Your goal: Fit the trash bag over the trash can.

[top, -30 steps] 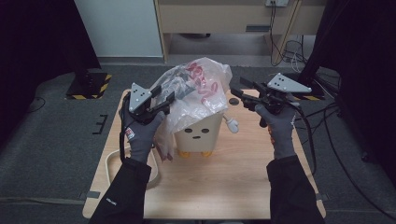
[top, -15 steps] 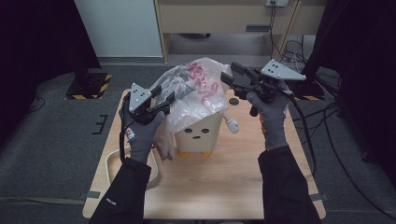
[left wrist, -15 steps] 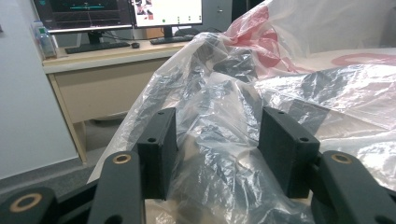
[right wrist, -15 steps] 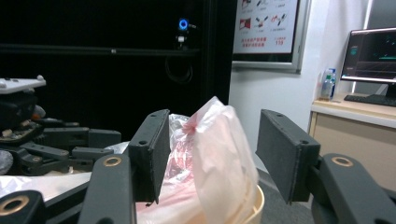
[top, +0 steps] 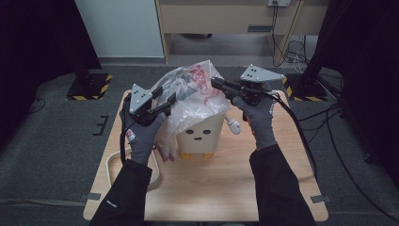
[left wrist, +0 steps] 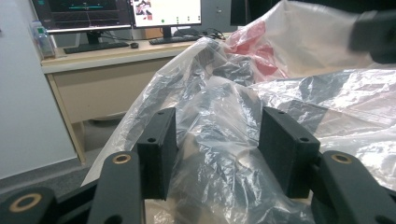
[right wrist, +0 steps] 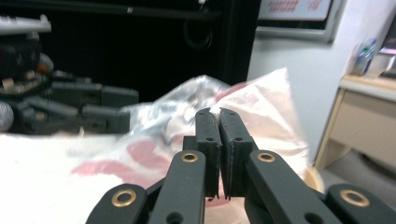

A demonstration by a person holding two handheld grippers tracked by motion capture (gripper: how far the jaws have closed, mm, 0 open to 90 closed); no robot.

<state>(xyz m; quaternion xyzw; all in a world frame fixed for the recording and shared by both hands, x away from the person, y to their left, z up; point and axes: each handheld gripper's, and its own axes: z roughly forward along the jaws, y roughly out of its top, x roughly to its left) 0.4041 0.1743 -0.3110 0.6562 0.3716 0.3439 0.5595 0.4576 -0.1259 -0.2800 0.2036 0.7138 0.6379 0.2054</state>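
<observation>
A white bin (top: 202,136) with a drawn face stands mid-table, draped in a clear plastic bag (top: 197,94) with red print. At the bag's left side, my left gripper (top: 164,99) has its jaws held apart around a thick bunch of bag film. In the left gripper view, the crumpled bag (left wrist: 219,154) fills the gap of the left gripper (left wrist: 212,116) and touches both pads. My right gripper (top: 217,84) is at the bag's top right. Its jaws have just been closing. In the right gripper view, the right gripper (right wrist: 218,114) has its pads together on a thin edge of the bag (right wrist: 261,102).
The wooden table (top: 226,188) has bare room in front of the bin. A white cable loop (top: 113,165) lies at its left edge. A small white peg-like part (top: 233,125) sticks out at the bin's right. A cabinet and cables are beyond the table.
My right gripper moved left and away from me to the bag's top, and its jaws went from apart to closed on the film. The left gripper kept still.
</observation>
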